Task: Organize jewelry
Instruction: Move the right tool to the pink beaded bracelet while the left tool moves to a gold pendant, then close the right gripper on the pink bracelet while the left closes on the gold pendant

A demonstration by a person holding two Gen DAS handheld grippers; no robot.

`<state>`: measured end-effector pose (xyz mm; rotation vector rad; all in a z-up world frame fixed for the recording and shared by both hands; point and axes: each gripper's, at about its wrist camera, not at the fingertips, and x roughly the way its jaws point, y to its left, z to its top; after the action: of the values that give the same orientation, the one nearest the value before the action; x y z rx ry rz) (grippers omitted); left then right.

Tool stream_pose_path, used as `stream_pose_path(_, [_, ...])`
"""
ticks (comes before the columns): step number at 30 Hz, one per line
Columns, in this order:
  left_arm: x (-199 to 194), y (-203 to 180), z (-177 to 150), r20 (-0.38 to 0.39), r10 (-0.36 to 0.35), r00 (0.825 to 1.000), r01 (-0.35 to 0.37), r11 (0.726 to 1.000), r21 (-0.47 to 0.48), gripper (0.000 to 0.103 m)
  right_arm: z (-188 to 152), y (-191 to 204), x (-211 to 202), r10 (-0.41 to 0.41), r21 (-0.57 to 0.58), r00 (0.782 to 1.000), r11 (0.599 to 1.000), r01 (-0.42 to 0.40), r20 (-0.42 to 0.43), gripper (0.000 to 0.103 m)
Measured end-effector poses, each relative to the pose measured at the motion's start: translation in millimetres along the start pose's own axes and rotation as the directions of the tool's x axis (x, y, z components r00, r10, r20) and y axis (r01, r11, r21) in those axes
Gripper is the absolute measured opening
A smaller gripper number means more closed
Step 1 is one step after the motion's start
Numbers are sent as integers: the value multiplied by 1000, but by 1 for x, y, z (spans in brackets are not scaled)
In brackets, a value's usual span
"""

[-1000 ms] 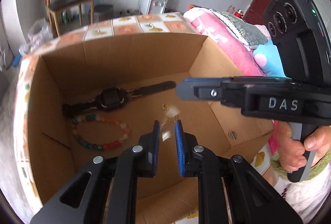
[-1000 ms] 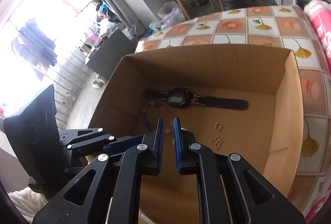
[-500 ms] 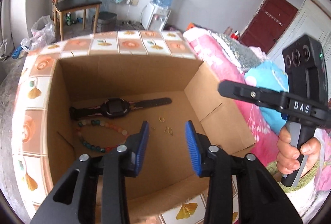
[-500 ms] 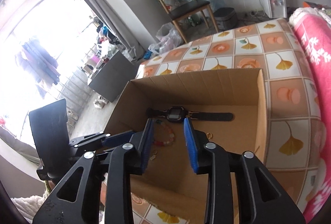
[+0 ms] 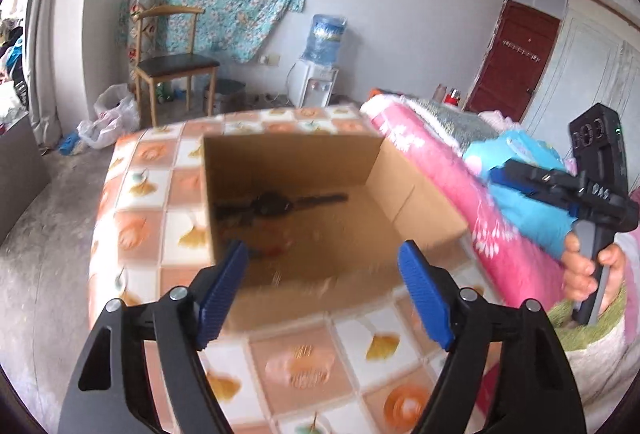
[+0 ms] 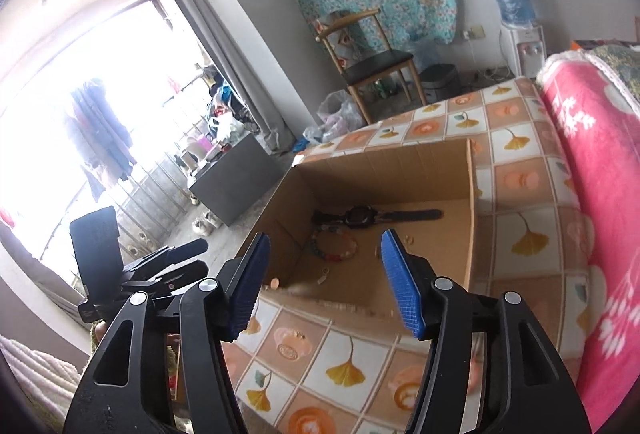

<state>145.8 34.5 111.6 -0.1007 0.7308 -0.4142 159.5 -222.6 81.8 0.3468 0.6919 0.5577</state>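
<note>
Both tools gaping, empty; watch (image 6: 362, 216) in box (image 6: 384, 169).

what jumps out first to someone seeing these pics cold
An open cardboard box sits on a tiled orange-and-white cover, with a black watch and a beaded bracelet on its floor. Pulled back in front, both hand-held grippers, left and right, have just opened, empty.

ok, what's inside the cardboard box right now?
Inside the cardboard box: a black watch along the far wall, a bead bracelet in front of it, and small gold pieces. The near wall and right gripper hide the closest floor.
</note>
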Motion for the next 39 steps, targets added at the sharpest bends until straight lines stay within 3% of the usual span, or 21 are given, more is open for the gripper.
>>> stream_pose_path(5, [3,3,-47,-70,25,997,-26,999,-21,79,-48,-3,-15,-53,49,999,997,52,10,56])
stream_pose_path(9, [32,-2,-85,-169,75,983,-77,997,-3,79,-80,-12,1,-154,91,985,983,161,-76,56])
stream_pose_path(12, [53,-7,-104,-207,134,969,-126,991,49,79,-97,-25,22,-252,79,955,961,267,-159,52])
stream_pose_path(15, [72,-11,-114,-237,204,950,-182,977,110,79,-101,-34,43,-359,22,910,928,371,-206,44])
stream_pose_path(22, [95,-4,-123,-283,241,928,-219,970,108,80,-104,-63,77,-428,-42,872,901,431,-240,34])
stream_pose_path(24, [95,-2,-125,-277,250,928,-231,968,102,84,-106,-72,86,-444,-52,859,893,447,-255,28])
stream_pose_path(28, [95,2,-128,-273,269,924,-251,963,102,91,-110,-81,97,-428,-46,855,899,435,-293,15])
stream_pose_path(31, [96,5,-130,-278,275,920,-261,961,88,95,-111,-80,98,-403,-44,864,911,410,-301,7])
stream_pose_path(39, [94,14,-127,-258,257,931,-253,966,47,97,-125,-52,99,-296,-26,898,952,304,-325,7])
